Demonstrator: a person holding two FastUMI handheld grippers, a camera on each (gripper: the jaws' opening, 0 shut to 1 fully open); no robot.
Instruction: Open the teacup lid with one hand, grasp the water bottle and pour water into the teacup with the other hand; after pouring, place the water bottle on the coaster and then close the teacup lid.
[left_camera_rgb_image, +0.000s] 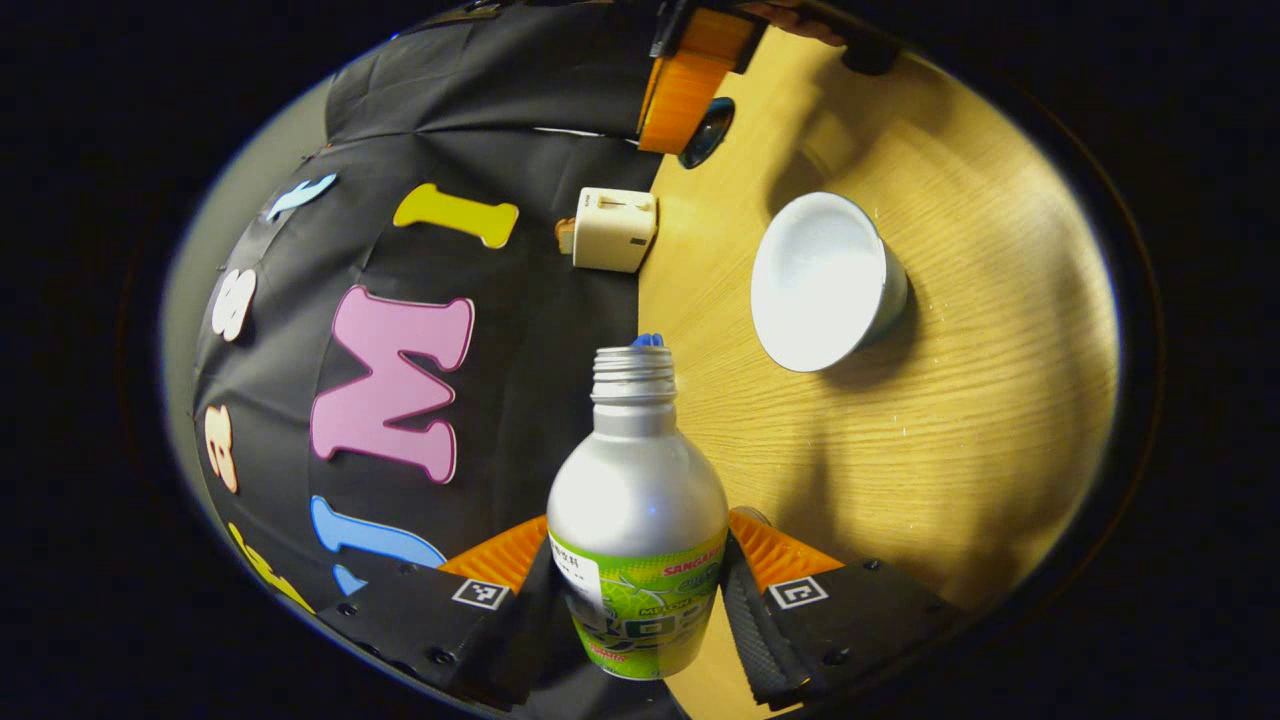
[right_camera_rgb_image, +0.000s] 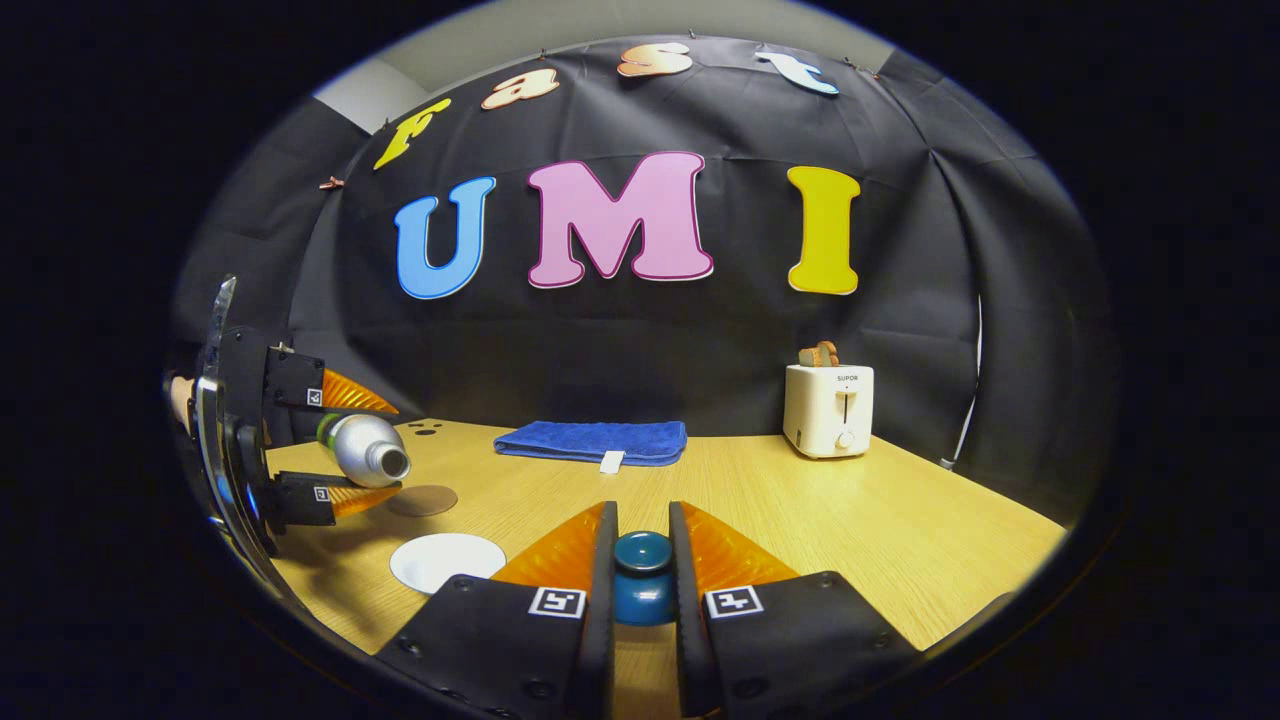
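Bottle (left_camera_rgb_image: 638, 510), silver with a green label and no cap, sits clamped between both fingers of the left gripper (left_camera_rgb_image: 638, 585), tipped on its side with its open mouth above the wooden table (left_camera_rgb_image: 960, 430), near the open white teacup (left_camera_rgb_image: 822, 280). From the right gripper view, a brown coaster (right_camera_rgb_image: 422, 500) lies just beyond the cup. The right gripper (right_camera_rgb_image: 642, 560) pinches the blue lid (right_camera_rgb_image: 642, 575) by its knob. A folded blue towel (right_camera_rgb_image: 592, 441) and a white toaster (right_camera_rgb_image: 829, 408) stand near the wall.
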